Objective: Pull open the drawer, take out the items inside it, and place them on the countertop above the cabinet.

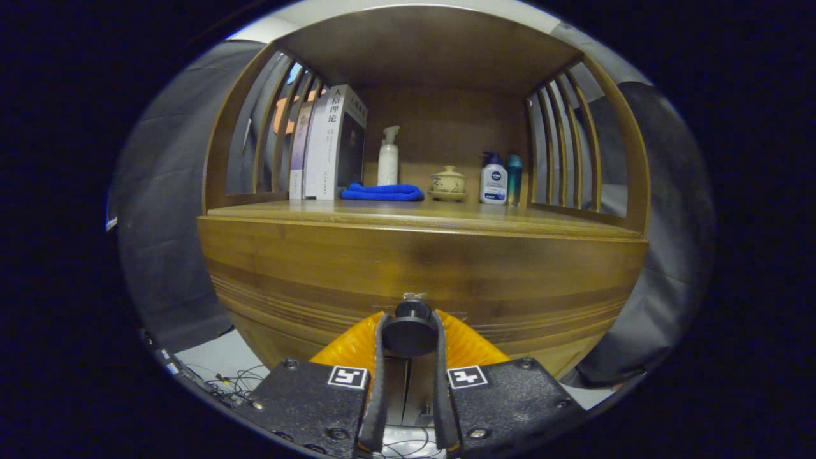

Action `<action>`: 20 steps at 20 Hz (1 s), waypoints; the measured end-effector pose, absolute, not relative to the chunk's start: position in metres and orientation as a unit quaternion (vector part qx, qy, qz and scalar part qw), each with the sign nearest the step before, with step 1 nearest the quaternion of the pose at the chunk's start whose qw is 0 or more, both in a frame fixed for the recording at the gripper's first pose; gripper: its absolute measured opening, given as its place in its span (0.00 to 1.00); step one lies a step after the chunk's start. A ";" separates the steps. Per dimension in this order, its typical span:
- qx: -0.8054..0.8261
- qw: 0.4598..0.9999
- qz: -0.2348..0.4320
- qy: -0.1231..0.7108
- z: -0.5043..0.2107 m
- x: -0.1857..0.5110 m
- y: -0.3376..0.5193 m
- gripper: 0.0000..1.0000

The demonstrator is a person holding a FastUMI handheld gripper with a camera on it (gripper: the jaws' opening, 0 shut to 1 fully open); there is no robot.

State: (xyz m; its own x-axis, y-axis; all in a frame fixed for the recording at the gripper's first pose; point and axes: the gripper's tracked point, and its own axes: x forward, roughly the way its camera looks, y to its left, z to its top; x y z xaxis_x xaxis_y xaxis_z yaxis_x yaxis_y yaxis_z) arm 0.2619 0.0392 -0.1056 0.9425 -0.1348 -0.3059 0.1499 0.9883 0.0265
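Wooden and honey-brown, the cabinet (421, 268) is filling the scene, its drawer front sitting flush with no gap showing. On the bench (542, 220) above, going left to right, upright books (326, 143) are standing, then a folded blue cloth (382, 192), a white spray bottle (388, 156), a small lidded ceramic pot (448, 182), and a white-and-blue lotion bottle (493, 182). The hand-held gripper (408, 335) is closing narrowly around the round black drawer knob (408, 328), both fingers apparently pressing it.
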 end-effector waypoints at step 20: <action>0.049 0.986 -0.055 0.151 -0.098 0.151 0.055 0.32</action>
State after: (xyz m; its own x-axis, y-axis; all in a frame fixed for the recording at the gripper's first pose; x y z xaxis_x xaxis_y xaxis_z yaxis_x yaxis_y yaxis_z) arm 0.1510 0.0551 -0.0980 0.9485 -0.0944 -0.3022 0.1237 0.9892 0.0792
